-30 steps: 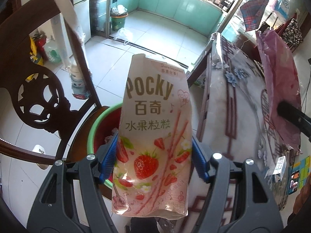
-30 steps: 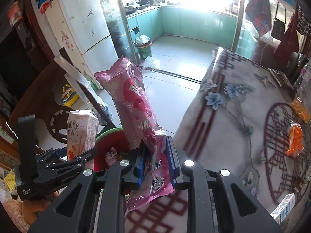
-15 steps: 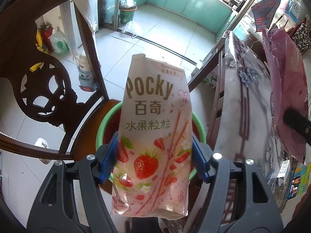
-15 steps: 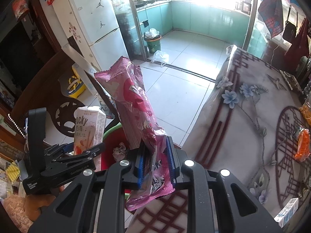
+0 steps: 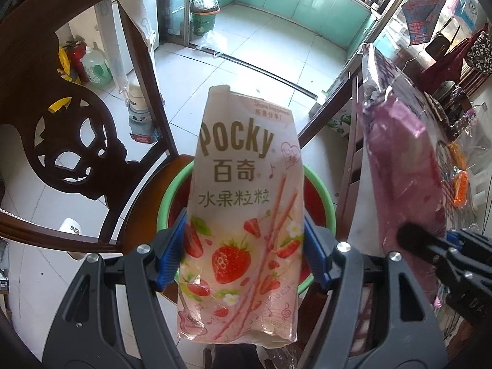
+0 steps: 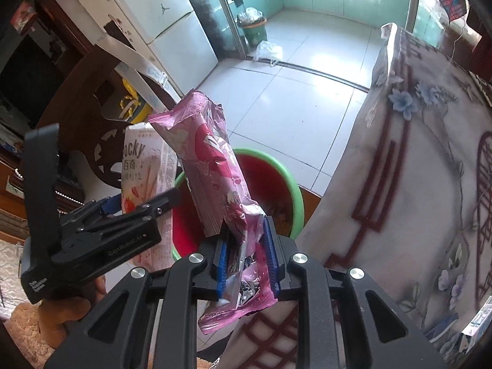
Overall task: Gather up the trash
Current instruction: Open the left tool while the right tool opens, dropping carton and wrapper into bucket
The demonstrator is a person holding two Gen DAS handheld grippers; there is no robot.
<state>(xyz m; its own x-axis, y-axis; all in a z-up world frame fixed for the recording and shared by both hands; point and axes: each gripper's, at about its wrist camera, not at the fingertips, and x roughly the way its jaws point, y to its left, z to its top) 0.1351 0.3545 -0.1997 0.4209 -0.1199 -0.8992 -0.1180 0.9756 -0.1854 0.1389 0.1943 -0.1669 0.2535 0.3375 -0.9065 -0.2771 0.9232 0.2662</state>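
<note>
The left gripper point(image 5: 244, 253) is clamped on a Pocky box point(image 5: 246, 215), its blue pads point(image 5: 172, 250) pressed against the two narrow sides, so the jaws stand about half apart. The box is held upright, its strawberry print facing the camera, directly above a red basin point(image 5: 319, 206) with a green rim. In the right wrist view the same gripper point(image 6: 147, 206) is seen at the left, with the box point(image 6: 144, 169) rising from it and a hand point(image 6: 73, 307) under its handle.

The right gripper point(image 6: 244, 250) is closed almost fully on a pink wrapper point(image 6: 215, 166); the crumpled lower end is pinched between the blue pads point(image 6: 270, 255) and the long upper part leans up and to the left, over the basin point(image 6: 270, 190). From the left wrist view the wrapper point(image 5: 406, 166) is seen just to the right of the box.

The basin rests on the seat of a dark carved wooden chair point(image 5: 61, 141), just beside the near edge of a table covered by a flowered cloth point(image 6: 415, 169). An orange wrapper point(image 5: 459, 184) lies on the tabletop, and a small carton point(image 6: 476, 326) sits toward its near right edge. On the tiled floor beyond, a green bin point(image 6: 253, 29) stands by a doorway, with a white fridge point(image 6: 166, 21) to its left.
</note>
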